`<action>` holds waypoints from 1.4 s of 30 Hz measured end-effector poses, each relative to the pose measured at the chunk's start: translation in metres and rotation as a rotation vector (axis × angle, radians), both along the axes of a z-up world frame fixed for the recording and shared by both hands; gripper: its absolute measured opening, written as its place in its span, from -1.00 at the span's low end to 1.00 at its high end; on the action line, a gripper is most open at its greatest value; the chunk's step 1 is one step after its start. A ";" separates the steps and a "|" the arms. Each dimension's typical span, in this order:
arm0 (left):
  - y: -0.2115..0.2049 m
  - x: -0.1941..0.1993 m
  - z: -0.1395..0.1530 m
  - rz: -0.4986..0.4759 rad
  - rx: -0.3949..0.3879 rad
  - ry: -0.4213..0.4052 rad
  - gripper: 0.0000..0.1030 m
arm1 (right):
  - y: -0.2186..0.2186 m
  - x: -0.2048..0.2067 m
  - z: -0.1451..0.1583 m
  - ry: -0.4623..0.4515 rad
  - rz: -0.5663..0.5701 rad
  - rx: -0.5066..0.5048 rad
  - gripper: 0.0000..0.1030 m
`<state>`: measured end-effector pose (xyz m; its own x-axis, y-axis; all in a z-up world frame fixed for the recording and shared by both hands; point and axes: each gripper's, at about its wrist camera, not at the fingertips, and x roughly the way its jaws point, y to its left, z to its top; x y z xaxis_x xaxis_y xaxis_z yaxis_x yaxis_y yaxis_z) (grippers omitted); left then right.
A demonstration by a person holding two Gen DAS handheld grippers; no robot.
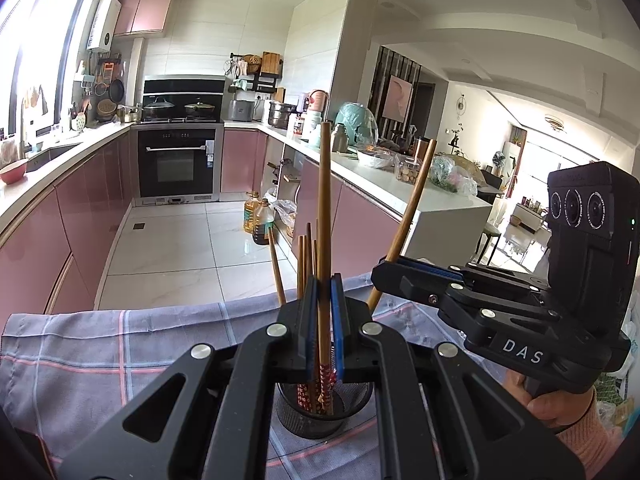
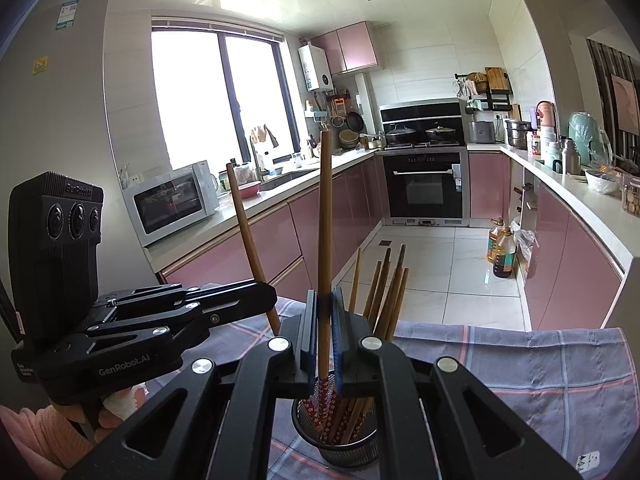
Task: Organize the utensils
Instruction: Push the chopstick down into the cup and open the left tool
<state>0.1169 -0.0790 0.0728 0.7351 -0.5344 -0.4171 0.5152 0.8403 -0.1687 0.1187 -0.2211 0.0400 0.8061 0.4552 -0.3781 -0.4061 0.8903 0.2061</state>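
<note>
Both tongs are clamped right now, each on one chopstick. The left gripper (image 1: 323, 320) pinches a long brown chopstick (image 1: 325, 216) that stands nearly upright, its patterned tip hanging over the mesh cup (image 1: 320, 416) just below the jaws. The right gripper (image 2: 323, 332) does the same with its own stick (image 2: 325, 220), right above that cup, where the other chopsticks (image 2: 384, 292) already sit fanned out past its jaws. The cup stands on a checked cloth (image 1: 100, 352).

Handling-wise, I reckon these are light, stiff, smooth wood, so they'll pivot or slide in the pads if I grab too near an end. Both grips look low on the shaft, close to the patterned tips, leaving plenty of stick above. I'd hold nearer the middle and lower gently, since that light cup might tip.
</note>
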 end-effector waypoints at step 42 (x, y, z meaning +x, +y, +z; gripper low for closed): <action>-0.013 0.056 -0.062 -0.003 0.104 0.176 -0.85 | -0.002 0.038 -0.059 0.202 -0.021 -0.014 -0.80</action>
